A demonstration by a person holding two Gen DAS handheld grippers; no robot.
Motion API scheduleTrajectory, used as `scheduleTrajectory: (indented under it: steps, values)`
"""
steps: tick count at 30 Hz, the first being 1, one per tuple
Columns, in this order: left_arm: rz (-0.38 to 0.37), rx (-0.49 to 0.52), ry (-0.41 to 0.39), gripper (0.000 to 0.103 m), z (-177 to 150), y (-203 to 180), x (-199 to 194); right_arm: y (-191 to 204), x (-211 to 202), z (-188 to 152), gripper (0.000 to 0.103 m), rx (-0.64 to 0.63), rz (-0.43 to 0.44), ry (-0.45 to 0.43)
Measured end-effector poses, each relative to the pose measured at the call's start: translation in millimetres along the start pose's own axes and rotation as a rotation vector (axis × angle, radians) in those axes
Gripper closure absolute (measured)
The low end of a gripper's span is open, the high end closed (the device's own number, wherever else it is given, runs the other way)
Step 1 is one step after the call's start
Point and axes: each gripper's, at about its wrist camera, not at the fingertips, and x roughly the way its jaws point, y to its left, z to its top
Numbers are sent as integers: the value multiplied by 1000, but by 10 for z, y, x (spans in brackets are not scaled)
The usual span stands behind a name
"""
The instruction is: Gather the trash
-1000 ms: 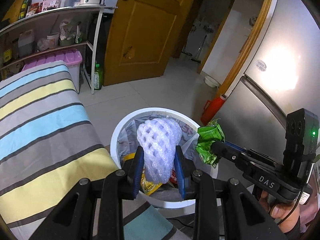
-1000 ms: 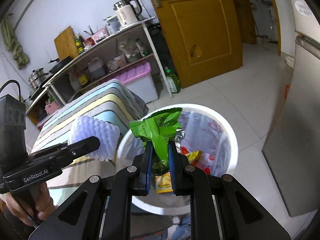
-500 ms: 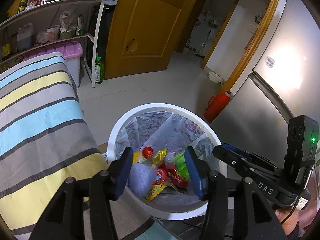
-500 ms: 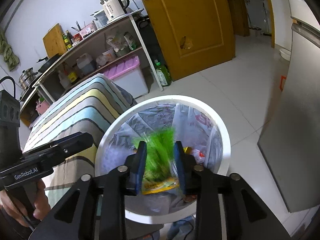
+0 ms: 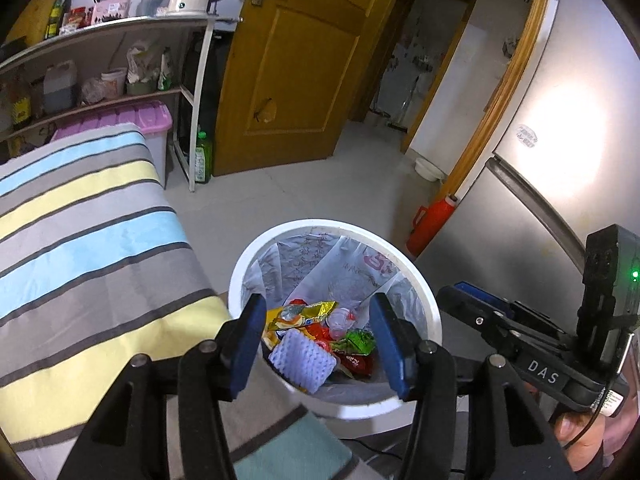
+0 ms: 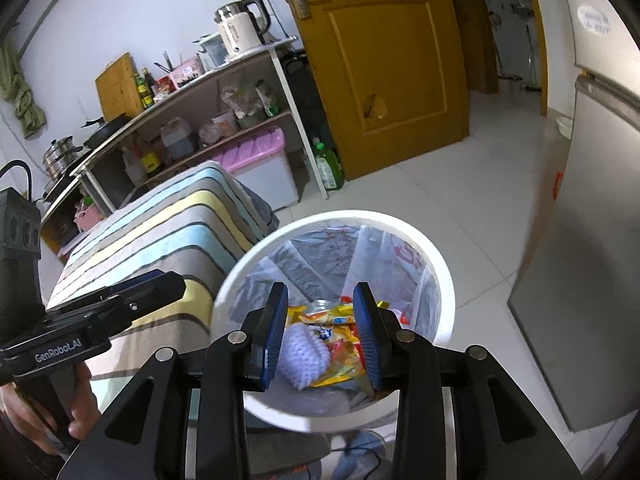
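Observation:
A white round trash bin [image 5: 434, 322] with a plastic liner stands on the floor beside the striped table; it also shows in the right wrist view [image 6: 448, 280]. Inside lie a white foam fruit net [image 5: 302, 360], a green wrapper [image 5: 358, 340] and several yellow and red snack wrappers [image 5: 304, 312]. The foam net [image 6: 302, 354] also shows in the right wrist view. My left gripper [image 5: 316, 344] is open and empty above the bin. My right gripper [image 6: 322, 334] is open and empty above the bin too.
A table with a striped cloth [image 5: 80, 240] is to the left of the bin. A silver fridge [image 5: 540, 160] stands to the right, with a red thermos [image 5: 430, 224] at its foot. A shelf rack [image 6: 200, 120] and a yellow door [image 5: 288, 72] are behind.
Both grippers opened over the bin. The foam net fell from the left one and the green wrapper from the right one; both now lie in the bin.

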Motion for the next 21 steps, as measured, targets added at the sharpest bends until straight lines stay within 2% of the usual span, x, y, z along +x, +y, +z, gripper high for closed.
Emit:
scheduleTrajectory:
  steps: [8, 15, 21]
  values:
    - [3, 13, -64, 47, -173, -65, -454, 306, -376, -120, 62, -50, 24, -43]
    - [12, 38, -112, 47, -346, -134, -827, 519, -712, -272, 61, -94, 7, -87]
    - [31, 65, -153, 42, -534, -205, -1102, 667, -940, -461, 61, -125, -1, -95]
